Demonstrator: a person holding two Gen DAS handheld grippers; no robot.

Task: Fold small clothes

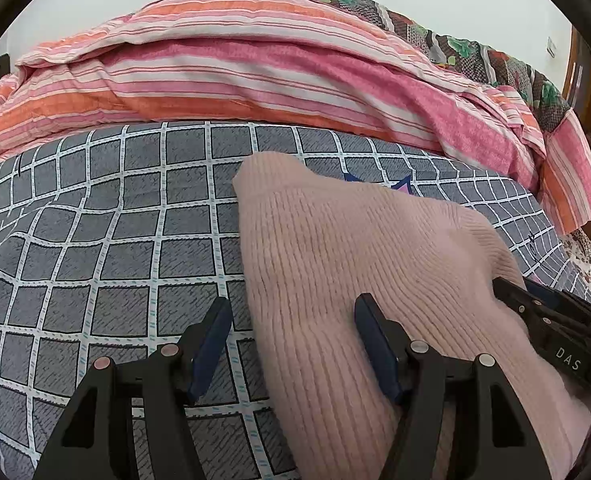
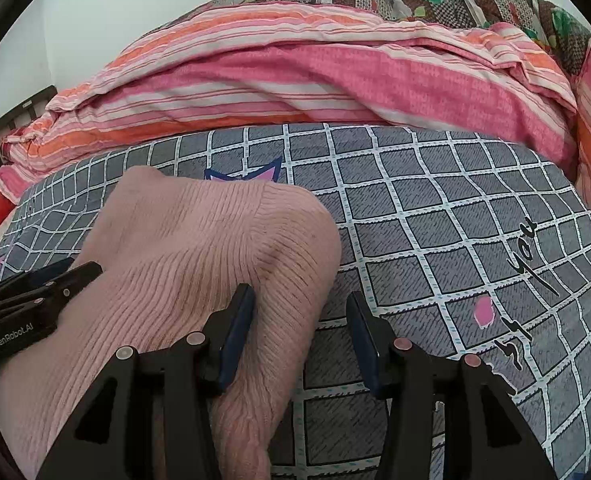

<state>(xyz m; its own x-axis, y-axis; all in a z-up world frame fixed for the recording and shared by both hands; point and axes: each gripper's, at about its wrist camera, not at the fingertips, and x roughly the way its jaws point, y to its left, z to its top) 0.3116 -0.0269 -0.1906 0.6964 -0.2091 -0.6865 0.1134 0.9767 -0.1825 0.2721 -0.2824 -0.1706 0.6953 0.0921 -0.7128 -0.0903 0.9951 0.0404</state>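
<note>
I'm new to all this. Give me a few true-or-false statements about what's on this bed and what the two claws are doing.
1. The pink knit garment lies on a grey checked sheet. True.
2. The left gripper is clamped shut on nothing. False: its jaws stand apart, the garment's edge between them.
3. A striped pink and orange quilt is bunched up behind the garment. True.
4. The right gripper is far from the garment. False: one finger rests against it.
5. The garment is dark blue. False: pale pink.
</note>
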